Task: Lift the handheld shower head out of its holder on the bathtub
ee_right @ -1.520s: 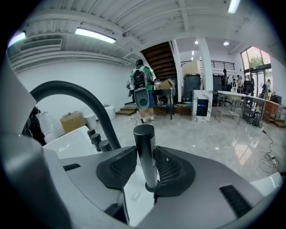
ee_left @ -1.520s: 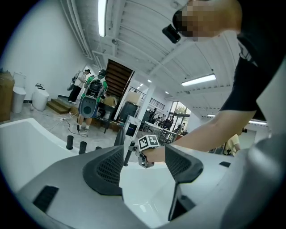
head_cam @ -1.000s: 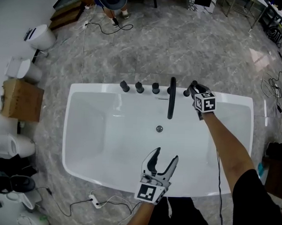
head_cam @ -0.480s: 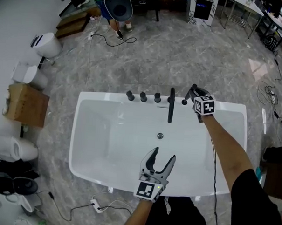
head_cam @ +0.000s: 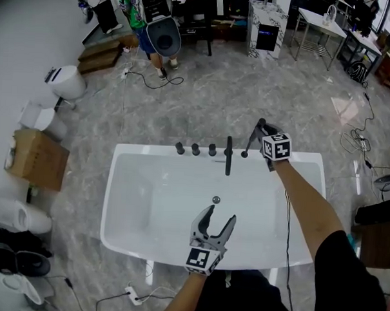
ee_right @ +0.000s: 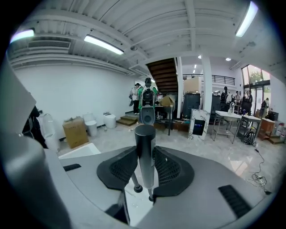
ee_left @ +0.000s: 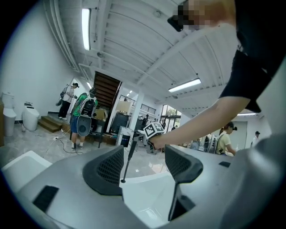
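The dark, stick-shaped shower head point(head_cam: 256, 132) point(ee_right: 145, 147) is upright between my right gripper's point(head_cam: 258, 130) point(ee_right: 146, 167) pads, which are shut on its handle. It is held above the back rim of the white bathtub point(head_cam: 122, 200). A thin dark hose point(head_cam: 248, 146) point(ee_left: 125, 165) slants from its lower end down to the holder point(head_cam: 245, 154) on the rim. My left gripper point(head_cam: 220, 215) point(ee_left: 144, 163) hangs open and empty over the tub's near side.
Three dark knobs point(head_cam: 195, 148) and a black spout point(head_cam: 228, 156) stand on the back rim left of the holder. The drain point(head_cam: 215, 199) sits mid-tub. Toilets point(head_cam: 64, 81) and a cardboard box point(head_cam: 37, 157) line the left wall. People point(head_cam: 153, 14) stand beyond, with cables on the floor.
Both grippers have risen. The right one has carried the shower head upward from the rim, and the hose now trails below it. The left stays open.
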Motion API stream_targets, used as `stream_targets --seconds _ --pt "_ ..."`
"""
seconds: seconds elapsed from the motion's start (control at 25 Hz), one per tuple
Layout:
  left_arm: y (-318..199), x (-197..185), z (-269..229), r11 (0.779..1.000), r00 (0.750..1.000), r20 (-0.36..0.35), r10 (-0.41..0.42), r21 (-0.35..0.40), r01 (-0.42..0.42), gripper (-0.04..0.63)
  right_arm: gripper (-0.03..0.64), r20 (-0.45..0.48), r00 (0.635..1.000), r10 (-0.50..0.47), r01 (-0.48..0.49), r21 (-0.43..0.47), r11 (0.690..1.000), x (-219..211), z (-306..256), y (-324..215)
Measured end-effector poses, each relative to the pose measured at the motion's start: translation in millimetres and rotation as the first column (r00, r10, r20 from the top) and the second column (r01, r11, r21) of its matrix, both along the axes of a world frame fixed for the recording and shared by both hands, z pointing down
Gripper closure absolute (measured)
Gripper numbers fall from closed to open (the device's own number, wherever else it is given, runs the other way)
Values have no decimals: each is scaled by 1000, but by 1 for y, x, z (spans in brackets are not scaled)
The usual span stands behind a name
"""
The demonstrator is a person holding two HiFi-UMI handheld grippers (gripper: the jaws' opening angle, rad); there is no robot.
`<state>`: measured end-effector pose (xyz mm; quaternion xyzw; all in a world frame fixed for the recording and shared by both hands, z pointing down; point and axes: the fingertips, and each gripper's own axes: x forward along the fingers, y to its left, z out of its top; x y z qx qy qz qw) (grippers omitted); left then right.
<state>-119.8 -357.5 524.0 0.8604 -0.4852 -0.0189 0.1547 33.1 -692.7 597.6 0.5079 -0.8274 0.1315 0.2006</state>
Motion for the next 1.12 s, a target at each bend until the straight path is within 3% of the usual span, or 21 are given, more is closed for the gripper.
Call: stream_targets --seconds 0.48,1.0,1.12 --pt "45 -22 -49 998 999 -6 39 50 -38 349 505 -8 999 41 -41 84 996 -7 -105 48" --pt "52 -58 -69 994 998 10 62 94 -63 466 505 55 994 99 -107 159 981 -15 -175 63" --pt "54 -55 -70 993 997 24 69 99 -71 523 505 48 994 100 -107 173 979 -11 -182 67"
